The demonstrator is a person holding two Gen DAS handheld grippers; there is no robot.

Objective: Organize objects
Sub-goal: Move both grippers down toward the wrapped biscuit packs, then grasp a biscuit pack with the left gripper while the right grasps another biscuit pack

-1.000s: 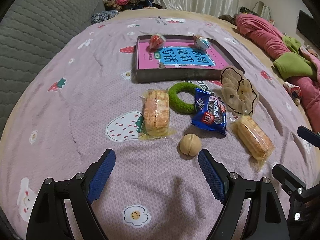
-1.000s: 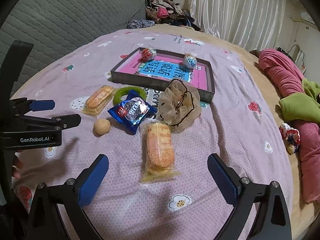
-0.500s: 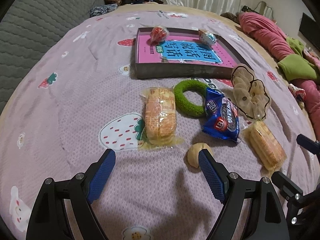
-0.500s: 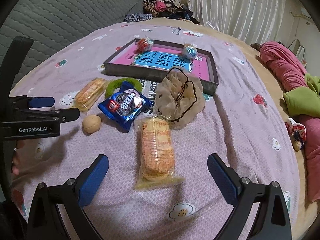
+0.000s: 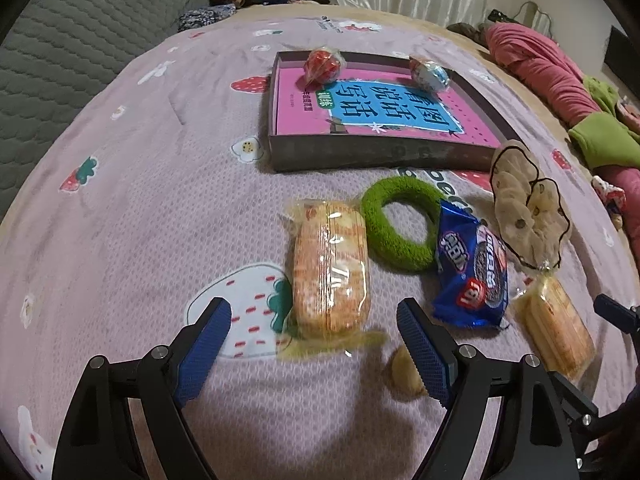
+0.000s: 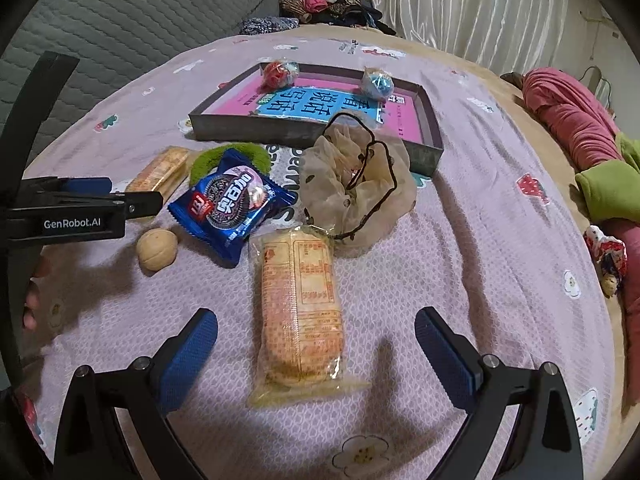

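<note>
Both claws, left (image 5: pixel 314 344) and right (image 6: pixel 316 350), were spread, empty, each over a cracker pack (image 5: pixel 330 268) at lower centre. The packs looked light, crinkly and brittle inside; best pinched across the narrow sides.

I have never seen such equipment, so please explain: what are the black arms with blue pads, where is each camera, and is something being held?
They are two hand-held grippers, not a robot; a person carries one in each hand. Each picture comes from a camera on one gripper, looking along its fingers. The left gripper and right gripper are both open and hold nothing. Each is above a clear-wrapped orange cracker pack. On the pink patterned bedspread also lie a blue cookie packet, a green fuzzy ring, a beige sheer scrunchie, a round tan walnut, and a dark shallow box with two foil-wrapped candies.
</note>
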